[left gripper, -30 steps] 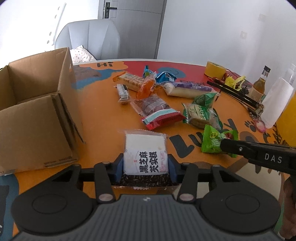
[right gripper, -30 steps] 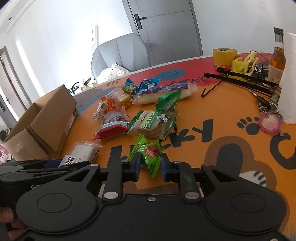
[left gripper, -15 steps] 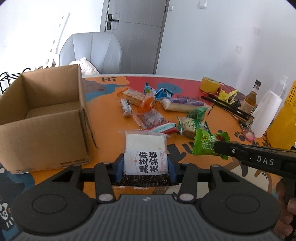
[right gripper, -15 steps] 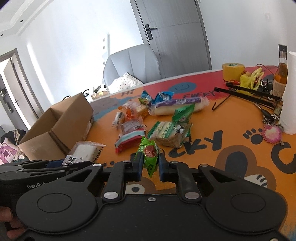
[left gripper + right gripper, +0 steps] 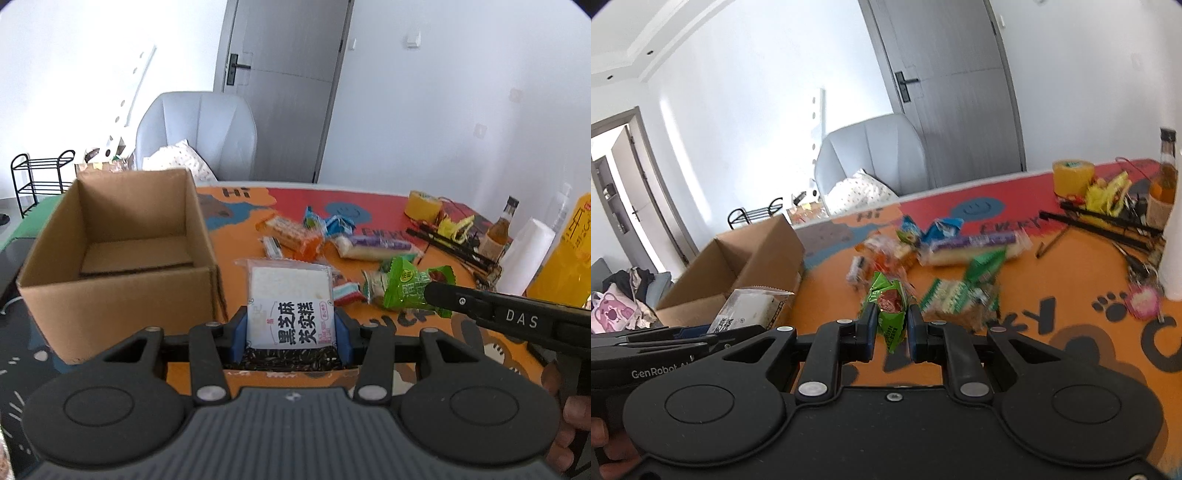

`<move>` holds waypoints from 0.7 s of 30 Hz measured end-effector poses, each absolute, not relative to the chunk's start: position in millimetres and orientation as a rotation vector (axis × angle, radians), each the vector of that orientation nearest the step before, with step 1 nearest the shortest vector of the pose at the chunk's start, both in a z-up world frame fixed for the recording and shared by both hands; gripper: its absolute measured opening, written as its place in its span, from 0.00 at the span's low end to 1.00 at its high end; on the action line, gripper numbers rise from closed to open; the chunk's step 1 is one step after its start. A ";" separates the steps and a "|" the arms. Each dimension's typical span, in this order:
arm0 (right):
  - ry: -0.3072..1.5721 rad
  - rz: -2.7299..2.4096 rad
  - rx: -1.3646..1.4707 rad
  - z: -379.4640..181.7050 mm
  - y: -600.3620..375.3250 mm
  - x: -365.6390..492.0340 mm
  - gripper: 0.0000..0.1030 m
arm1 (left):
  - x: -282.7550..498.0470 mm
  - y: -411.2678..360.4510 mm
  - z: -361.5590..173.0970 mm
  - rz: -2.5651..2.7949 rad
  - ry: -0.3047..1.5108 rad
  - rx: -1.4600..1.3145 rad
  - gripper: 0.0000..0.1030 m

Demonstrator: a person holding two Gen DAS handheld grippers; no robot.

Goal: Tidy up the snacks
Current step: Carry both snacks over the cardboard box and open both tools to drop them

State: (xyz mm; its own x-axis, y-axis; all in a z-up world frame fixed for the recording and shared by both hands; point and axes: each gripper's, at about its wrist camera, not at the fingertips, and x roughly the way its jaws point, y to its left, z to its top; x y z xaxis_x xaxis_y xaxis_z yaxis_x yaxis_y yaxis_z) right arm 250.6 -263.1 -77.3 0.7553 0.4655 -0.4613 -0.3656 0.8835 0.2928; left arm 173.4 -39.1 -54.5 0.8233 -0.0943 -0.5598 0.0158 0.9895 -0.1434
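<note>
My left gripper [image 5: 291, 332] is shut on a white rice-cake packet with black lettering [image 5: 290, 304], held above the table just right of an open cardboard box [image 5: 114, 273]. The packet also shows in the right wrist view [image 5: 746, 312], near the box [image 5: 738, 266]. My right gripper [image 5: 891, 328] is shut on a small green snack packet [image 5: 888, 310], lifted off the table; it shows in the left wrist view [image 5: 406, 291] to the right of my left gripper. Several loose snack packets [image 5: 306, 236] lie on the orange table [image 5: 236, 240] behind.
At the table's right stand a yellow tape roll [image 5: 423, 206], a brown bottle [image 5: 498, 230], a white paper roll [image 5: 524, 258], a yellow bottle [image 5: 565, 254] and black rods [image 5: 450, 247]. A grey chair [image 5: 195, 136] stands beyond the table.
Both grippers have risen from the table with their packets. The left one has moved toward the box, whose inside now shows. The right wrist view is blurred by motion.
</note>
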 end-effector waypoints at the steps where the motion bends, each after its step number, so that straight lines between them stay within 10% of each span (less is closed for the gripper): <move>1: 0.545 0.463 0.188 -74.7 -260.7 250.6 0.15 | 172.3 -37.3 -52.4 -0.055 0.595 -0.136 0.44; 21: 0.466 0.592 0.156 -42.6 -198.5 260.2 0.15 | 175.4 22.6 -15.0 0.063 0.497 -0.153 0.44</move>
